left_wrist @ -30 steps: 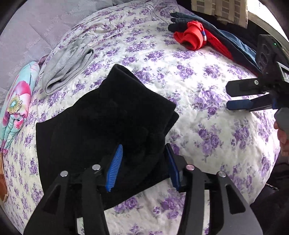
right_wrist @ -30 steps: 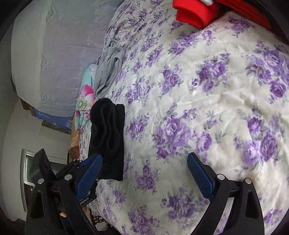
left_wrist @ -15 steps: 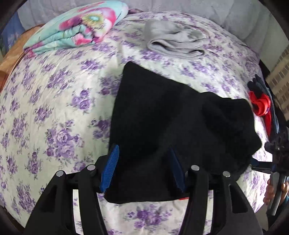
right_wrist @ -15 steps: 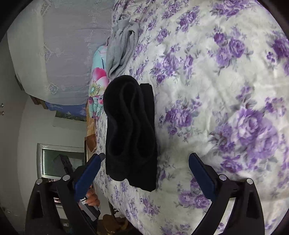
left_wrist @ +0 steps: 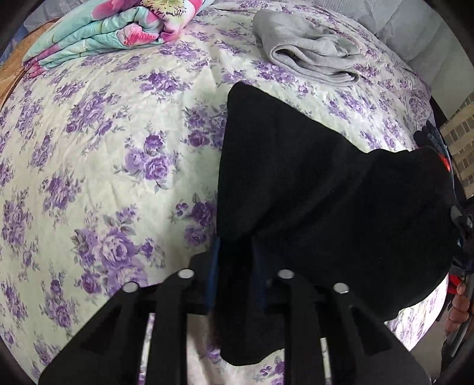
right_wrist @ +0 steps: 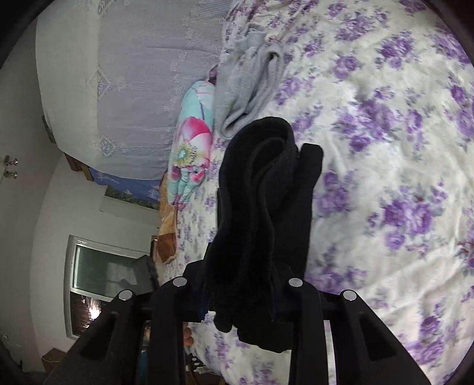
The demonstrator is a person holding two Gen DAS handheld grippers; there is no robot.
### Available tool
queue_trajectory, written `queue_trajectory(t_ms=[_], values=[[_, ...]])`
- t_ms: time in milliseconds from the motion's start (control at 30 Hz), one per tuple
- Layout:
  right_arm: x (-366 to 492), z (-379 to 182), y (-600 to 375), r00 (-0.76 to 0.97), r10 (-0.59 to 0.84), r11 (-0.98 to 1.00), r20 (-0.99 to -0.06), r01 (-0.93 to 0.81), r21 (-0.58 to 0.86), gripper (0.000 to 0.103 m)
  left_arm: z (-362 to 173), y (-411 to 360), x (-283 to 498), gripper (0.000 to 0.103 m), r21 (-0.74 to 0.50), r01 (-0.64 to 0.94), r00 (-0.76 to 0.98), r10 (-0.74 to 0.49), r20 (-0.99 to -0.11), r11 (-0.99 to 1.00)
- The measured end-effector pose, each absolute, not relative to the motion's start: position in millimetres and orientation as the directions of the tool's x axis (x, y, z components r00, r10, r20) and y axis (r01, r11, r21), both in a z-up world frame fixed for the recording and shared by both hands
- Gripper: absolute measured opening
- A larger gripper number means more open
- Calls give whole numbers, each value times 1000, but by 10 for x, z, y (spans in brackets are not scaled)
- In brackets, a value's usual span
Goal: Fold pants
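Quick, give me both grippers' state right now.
Left gripper: closed on the near edge of the black pants.
Right gripper: closed on the bunched end of the same pants.

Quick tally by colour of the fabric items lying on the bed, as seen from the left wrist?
Black folded pants: 1
Grey folded garment: 1
Teal floral folded blanket: 1
Red cloth, partly hidden at the right edge: 1
Total: 4

Open floral bedspread (left_wrist: 97,165) lies left of the black pants (left_wrist: 311,192). Grey folded garment (left_wrist: 308,56) and flowered quilt (left_wrist: 100,29) crowd the far edge.
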State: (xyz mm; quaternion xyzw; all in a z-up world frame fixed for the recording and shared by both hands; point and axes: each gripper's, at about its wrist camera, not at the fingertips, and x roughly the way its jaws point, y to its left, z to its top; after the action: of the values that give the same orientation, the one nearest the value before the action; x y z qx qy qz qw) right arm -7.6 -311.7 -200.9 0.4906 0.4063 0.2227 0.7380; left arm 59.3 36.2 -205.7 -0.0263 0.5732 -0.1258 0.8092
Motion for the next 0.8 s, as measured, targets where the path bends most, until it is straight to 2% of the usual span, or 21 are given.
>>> queue_trajectory(t_ms=[100, 167, 200, 233, 300, 333, 433, 500, 533, 700, 800], values=[[-55, -1800, -3031, 596, 767, 288, -236, 8, 958, 27, -1941, 386, 613, 10, -137, 212, 354, -207, -912, 968], [-95, -1816, -3076, 609, 759, 281, -228, 10, 960, 28, -1898, 469, 617, 10, -162, 239, 350, -241, -905, 957], [-117, -1897, -3130, 613, 740, 317, -276, 43, 947, 33, -1902, 498, 621, 10, -154, 239, 348, -232, -908, 959], [-140, -2017, -3185, 603, 706, 395, -372, 101, 913, 36, -1926, 524, 633, 10, -139, 239, 338, -217, -916, 961], [-194, -2256, -3291, 554, 600, 543, -577, 247, 803, 55, -1966, 540, 634, 10, -129, 242, 322, -205, -924, 962], [-232, -2366, -3337, 545, 594, 535, -591, 280, 797, 55, -1979, 538, 628, 10, -129, 244, 317, -205, -926, 961], [-294, -2433, -3391, 607, 615, 450, -503, 254, 856, 55, -1990, 527, 605, 10, -124, 254, 315, -203, -927, 959], [-249, -2348, -3362, 630, 606, 467, -486, 212, 858, 40, -1992, 520, 606, 10, -126, 258, 310, -206, -928, 958], [-208, -2309, -3342, 627, 613, 469, -480, 200, 860, 24, -1983, 524, 605, 10, -125, 258, 312, -205, -928, 958], [66, -1942, -3183, 620, 701, 361, -353, 118, 925, 20, -1835, 595, 660, 13, -137, 244, 346, -218, -912, 960], [136, -1648, -3129, 641, 744, 210, -187, 41, 977, 20, -1700, 663, 673, 19, -139, 232, 381, -222, -898, 963]])
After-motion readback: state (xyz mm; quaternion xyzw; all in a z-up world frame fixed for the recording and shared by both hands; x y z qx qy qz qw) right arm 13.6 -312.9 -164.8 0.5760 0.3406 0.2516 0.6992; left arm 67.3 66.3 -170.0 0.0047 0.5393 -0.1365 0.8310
